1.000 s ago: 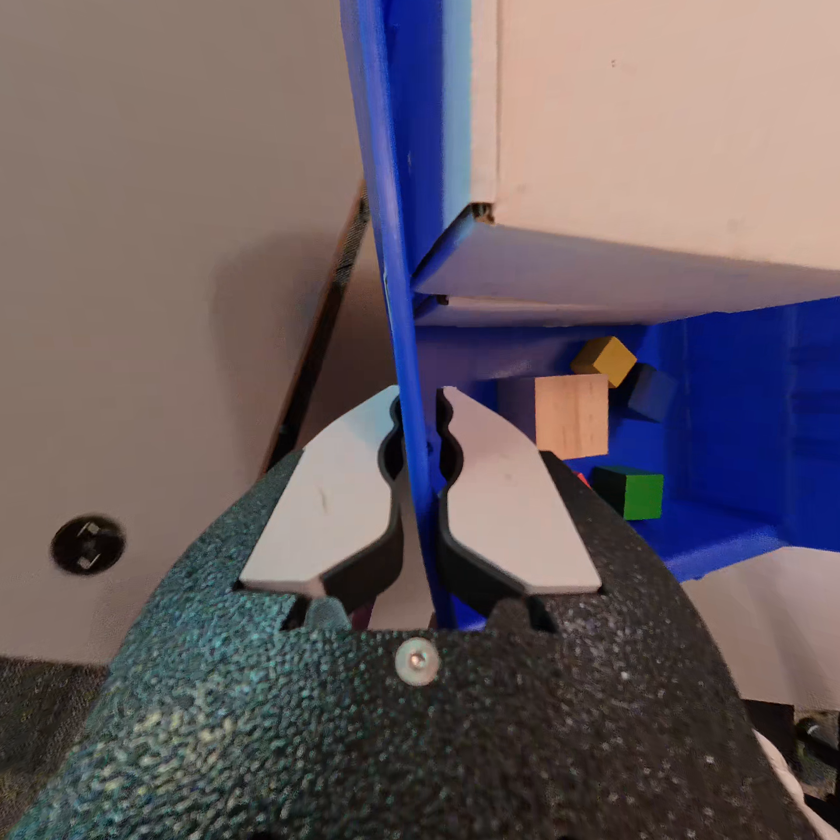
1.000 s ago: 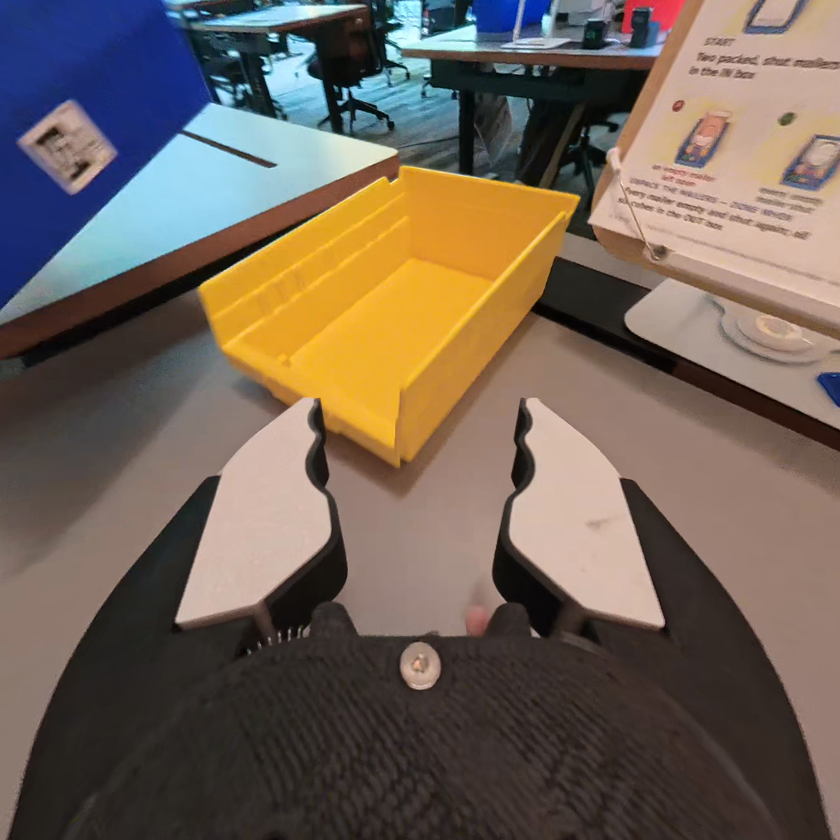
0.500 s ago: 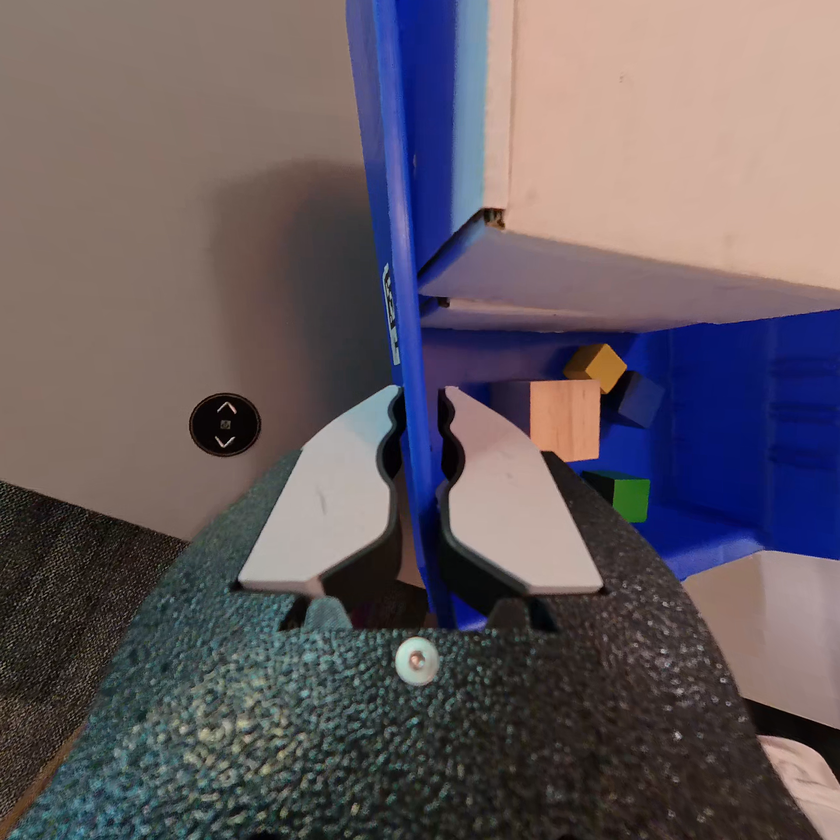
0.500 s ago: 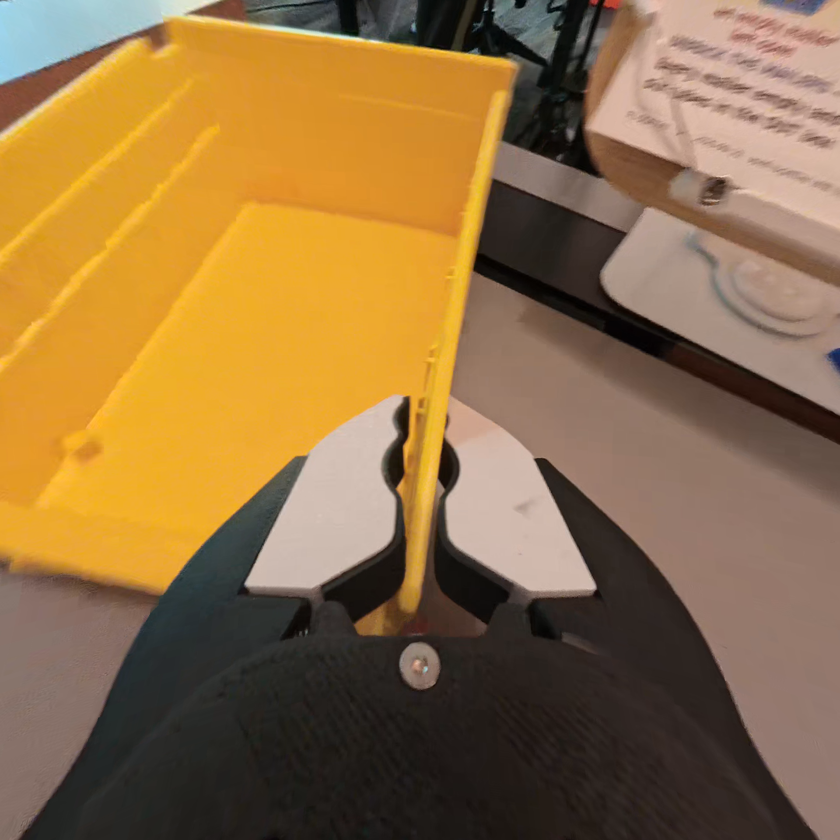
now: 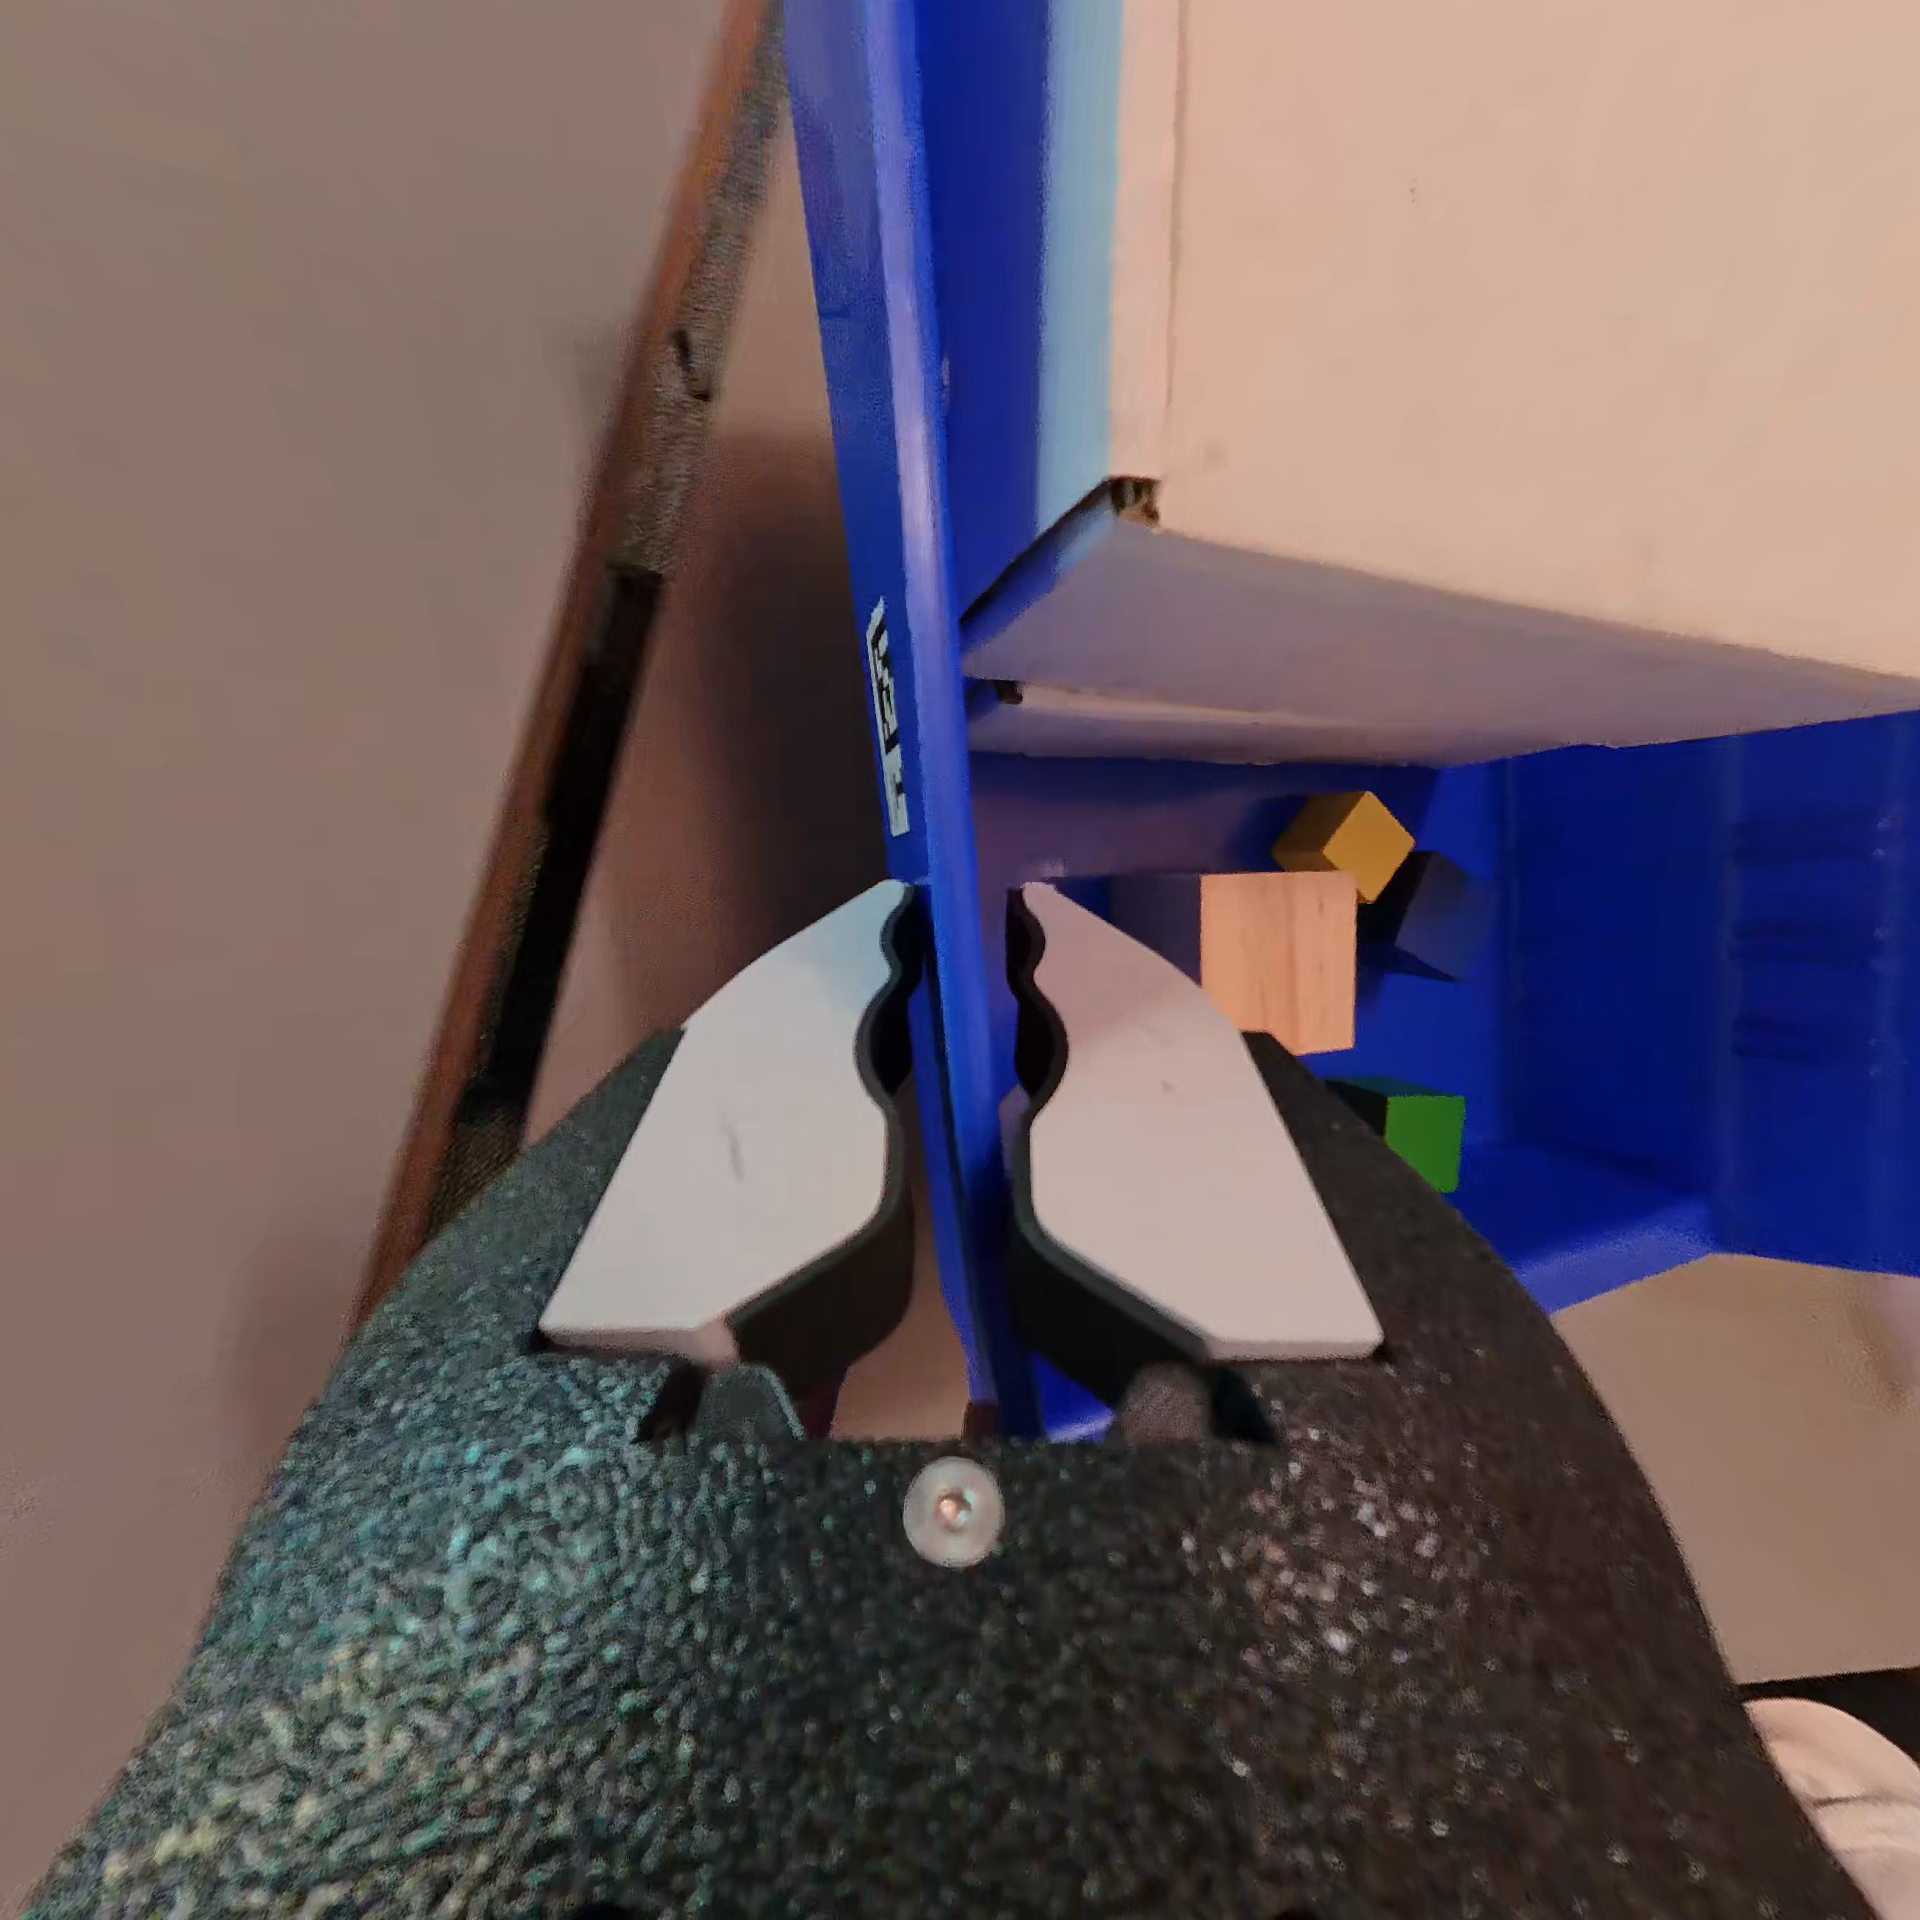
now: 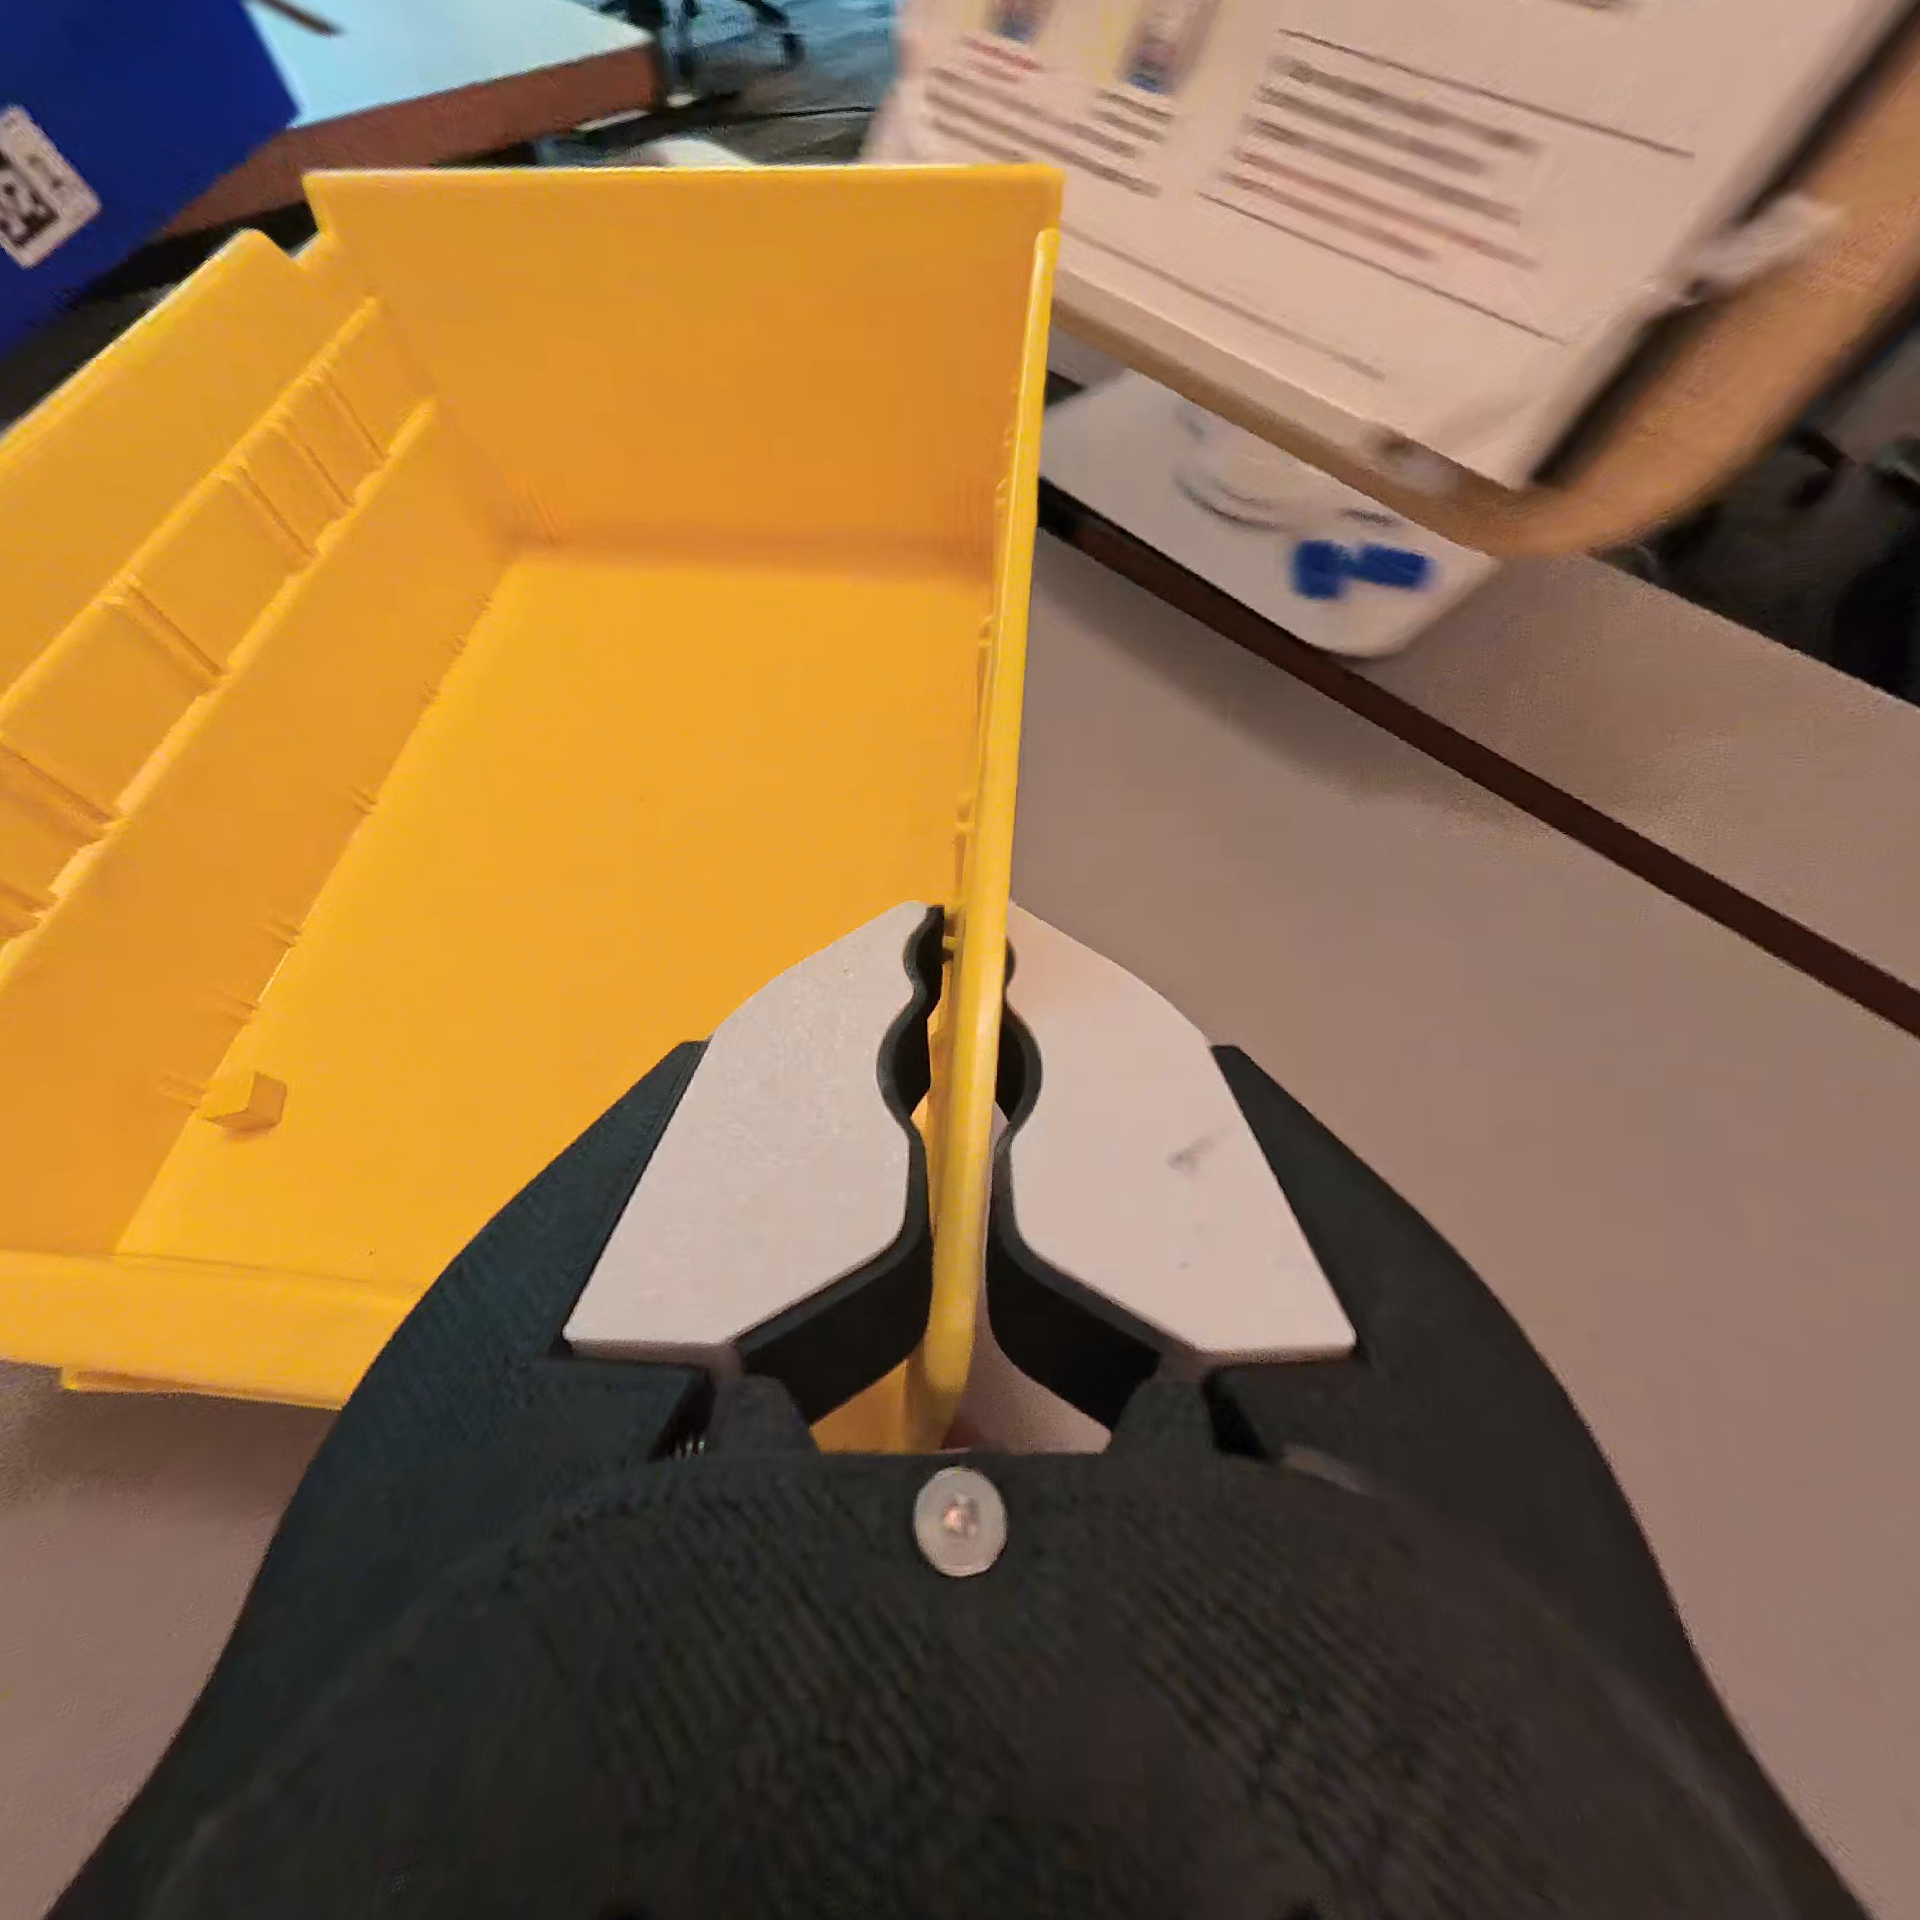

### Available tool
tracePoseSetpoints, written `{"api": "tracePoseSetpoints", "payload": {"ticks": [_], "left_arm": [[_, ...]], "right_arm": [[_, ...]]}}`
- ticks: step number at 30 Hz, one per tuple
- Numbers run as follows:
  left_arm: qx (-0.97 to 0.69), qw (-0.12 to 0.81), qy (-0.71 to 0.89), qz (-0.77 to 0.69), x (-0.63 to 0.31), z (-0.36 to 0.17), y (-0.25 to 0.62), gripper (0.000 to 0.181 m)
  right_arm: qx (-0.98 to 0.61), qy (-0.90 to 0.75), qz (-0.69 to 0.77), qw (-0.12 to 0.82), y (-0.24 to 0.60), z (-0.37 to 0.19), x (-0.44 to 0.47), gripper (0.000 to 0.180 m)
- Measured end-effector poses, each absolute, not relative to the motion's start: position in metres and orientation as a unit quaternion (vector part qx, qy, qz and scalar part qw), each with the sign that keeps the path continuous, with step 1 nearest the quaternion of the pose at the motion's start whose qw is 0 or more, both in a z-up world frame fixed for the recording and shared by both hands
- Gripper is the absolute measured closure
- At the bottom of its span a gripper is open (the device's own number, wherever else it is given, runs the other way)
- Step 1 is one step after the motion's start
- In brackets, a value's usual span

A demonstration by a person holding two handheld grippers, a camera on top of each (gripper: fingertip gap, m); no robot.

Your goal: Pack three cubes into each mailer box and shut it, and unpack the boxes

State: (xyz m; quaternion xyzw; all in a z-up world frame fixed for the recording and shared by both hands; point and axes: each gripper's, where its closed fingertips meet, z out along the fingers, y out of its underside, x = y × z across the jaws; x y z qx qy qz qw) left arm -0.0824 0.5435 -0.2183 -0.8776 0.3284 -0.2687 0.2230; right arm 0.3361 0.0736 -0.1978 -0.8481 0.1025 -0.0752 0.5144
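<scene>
My left gripper (image 5: 964, 899) is shut on the side wall of a blue bin (image 5: 883, 416) and holds it tilted. Inside the bin lie a large plain wooden cube (image 5: 1278, 961), a yellow cube (image 5: 1345, 836), a dark blue cube (image 5: 1434, 914) and a green cube (image 5: 1418, 1132). Above them a pale mailer box (image 5: 1507, 364) with blue flaps fills the bin's upper part. My right gripper (image 6: 977, 920) is shut on the right wall of a yellow bin (image 6: 675, 364) with nothing in it. A corner of the blue bin (image 6: 104, 135) shows at the top left of the right wrist view.
A clipboard with an instruction sheet (image 6: 1351, 187) stands on a white base (image 6: 1299, 551) just right of the yellow bin. The grey table (image 6: 1455, 1039) runs to a dark edge on the right. Another table's brown edge (image 5: 623, 520) shows left of the blue bin. Tip to tip, the grippers are about 65 cm apart.
My right gripper was open before the yellow bin and has shut on its right wall; the bin has since shifted in view. The blue bin in my left gripper has swung, still gripped.
</scene>
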Motion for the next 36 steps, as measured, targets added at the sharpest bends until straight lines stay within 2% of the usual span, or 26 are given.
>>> {"api": "tracePoseSetpoints", "payload": {"ticks": [8, 14, 19, 29, 34, 36], "left_arm": [[-0.854, 0.175, 0.407, -0.272, 0.044, -0.249, 0.503, 0.166], [-0.844, 0.151, 0.441, -0.266, 0.119, -0.26, 0.49, 0.167], [-0.85, 0.141, 0.447, -0.241, 0.143, -0.27, 0.506, 0.166], [-0.862, 0.147, 0.427, -0.23, 0.138, -0.275, 0.539, 0.164], [-0.85, 0.174, 0.445, -0.223, 0.138, -0.273, 0.549, 0.164], [-0.838, 0.188, 0.464, -0.214, 0.139, -0.272, 0.552, 0.164]], "right_arm": [[-0.821, 0.298, -0.176, 0.454, -0.131, -0.207, 0.465, 0.174], [-0.78, 0.405, -0.183, 0.44, -0.214, -0.213, 0.521, 0.174], [-0.768, 0.434, -0.193, 0.43, -0.231, -0.224, 0.547, 0.174], [-0.761, 0.428, -0.19, 0.448, -0.193, -0.239, 0.579, 0.174], [-0.75, 0.433, -0.201, 0.457, -0.18, -0.247, 0.583, 0.175], [-0.752, 0.429, -0.194, 0.461, -0.177, -0.246, 0.578, 0.169]]}}
